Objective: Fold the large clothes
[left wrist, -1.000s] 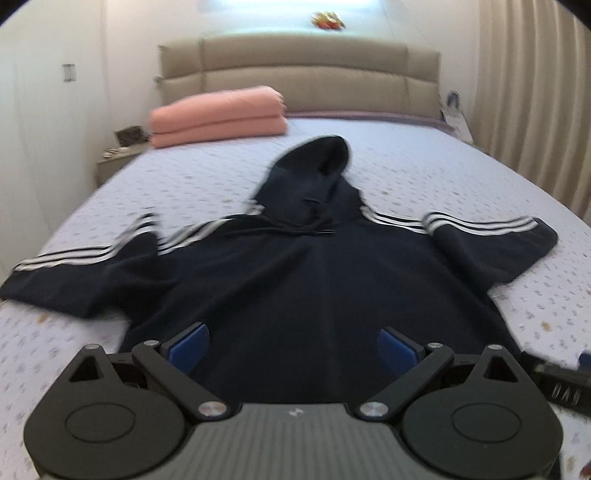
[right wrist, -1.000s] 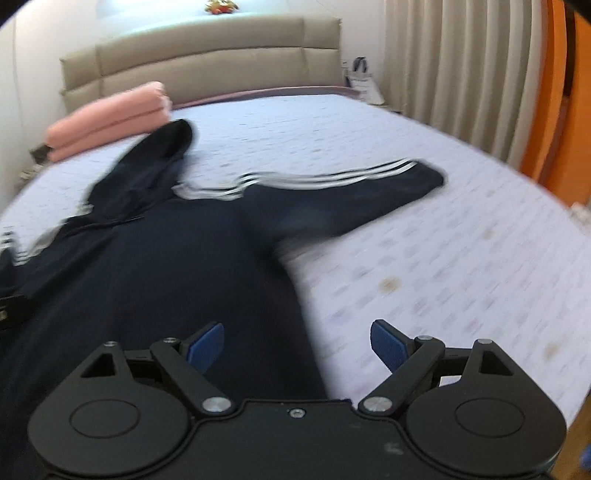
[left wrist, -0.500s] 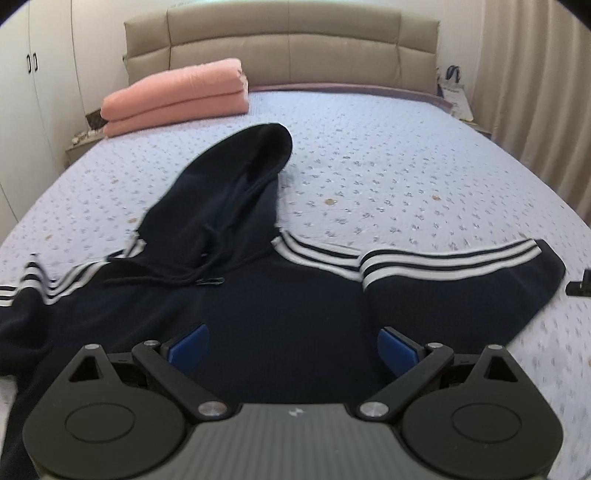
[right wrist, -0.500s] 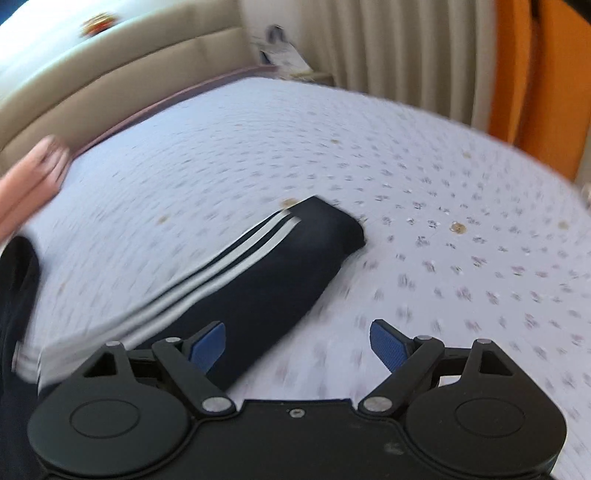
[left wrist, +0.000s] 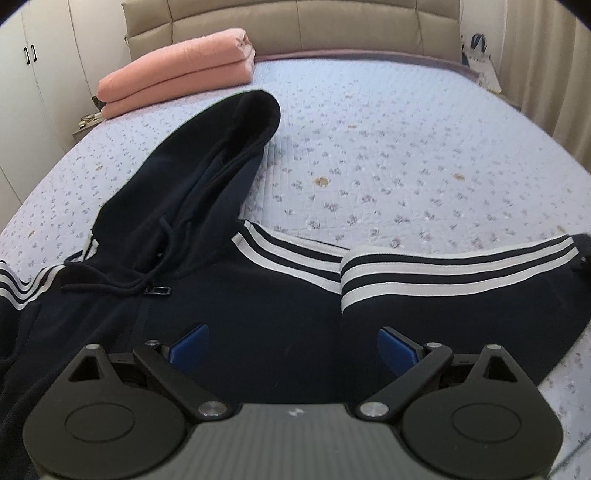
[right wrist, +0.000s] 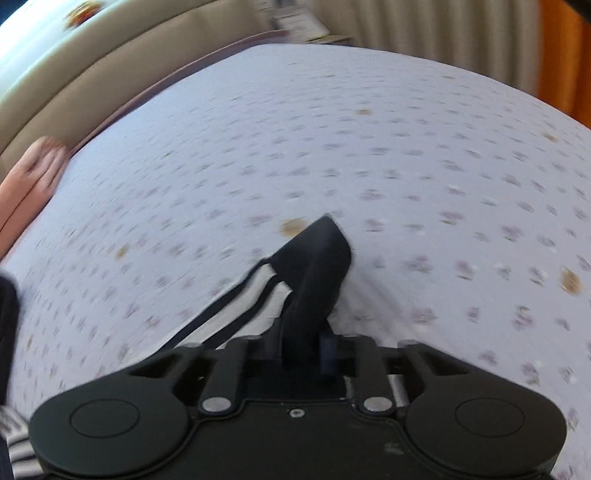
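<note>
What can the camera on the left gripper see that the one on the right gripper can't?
Only the left view shows the hoodie's hood, its drawstrings, and the open left gripper over its body. Only the right view shows the right gripper, jaws closing on the sleeve cuff. Both show the flowered bedspread, headboard and pink folded blanket.

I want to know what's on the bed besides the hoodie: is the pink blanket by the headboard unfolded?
No, the pink blanket lies folded in a neat stack on the bed beyond the hoodie.
</note>
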The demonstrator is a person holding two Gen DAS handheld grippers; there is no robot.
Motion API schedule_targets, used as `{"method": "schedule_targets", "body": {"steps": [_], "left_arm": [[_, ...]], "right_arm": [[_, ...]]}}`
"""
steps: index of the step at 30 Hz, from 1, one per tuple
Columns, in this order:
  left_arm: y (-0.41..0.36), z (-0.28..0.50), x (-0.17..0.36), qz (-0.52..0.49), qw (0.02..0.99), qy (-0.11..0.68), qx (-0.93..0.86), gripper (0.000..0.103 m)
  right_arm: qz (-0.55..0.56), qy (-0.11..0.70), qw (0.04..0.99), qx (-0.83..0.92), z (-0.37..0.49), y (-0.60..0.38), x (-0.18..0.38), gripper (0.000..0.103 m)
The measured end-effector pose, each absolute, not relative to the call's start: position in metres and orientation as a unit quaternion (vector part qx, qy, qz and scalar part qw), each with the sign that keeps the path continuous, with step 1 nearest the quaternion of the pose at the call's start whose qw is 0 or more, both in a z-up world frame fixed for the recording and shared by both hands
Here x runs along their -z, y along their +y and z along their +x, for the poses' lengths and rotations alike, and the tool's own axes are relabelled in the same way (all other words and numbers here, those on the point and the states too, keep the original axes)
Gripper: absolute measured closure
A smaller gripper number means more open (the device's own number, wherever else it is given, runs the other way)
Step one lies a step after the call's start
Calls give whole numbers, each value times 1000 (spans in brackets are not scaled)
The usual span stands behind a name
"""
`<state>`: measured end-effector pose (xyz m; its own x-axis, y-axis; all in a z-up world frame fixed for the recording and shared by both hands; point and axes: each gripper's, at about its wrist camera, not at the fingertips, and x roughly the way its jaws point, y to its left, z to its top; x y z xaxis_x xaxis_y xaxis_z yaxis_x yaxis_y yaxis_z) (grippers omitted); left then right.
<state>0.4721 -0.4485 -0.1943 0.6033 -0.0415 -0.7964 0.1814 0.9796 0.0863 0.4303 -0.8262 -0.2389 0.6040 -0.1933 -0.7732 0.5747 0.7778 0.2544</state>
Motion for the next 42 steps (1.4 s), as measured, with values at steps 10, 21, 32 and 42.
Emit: {"method": "schedule_targets", "body": {"steps": [10,21,32,42], "left_arm": [[-501,475,205,76,884,442,132,9],[-562,461,252,176,883,409,151,11],[-373,470,193,10,877,458,146,14],[-161,471,161,-43,884,460,64,16]], "right_arm": [[139,297,866,377,283,-833,118,87],[133,338,860,359,271,-797,143,86],[126,312,926,169,339,-617,99,84],[175,311,934,-31,425,-390,91,83]]}}
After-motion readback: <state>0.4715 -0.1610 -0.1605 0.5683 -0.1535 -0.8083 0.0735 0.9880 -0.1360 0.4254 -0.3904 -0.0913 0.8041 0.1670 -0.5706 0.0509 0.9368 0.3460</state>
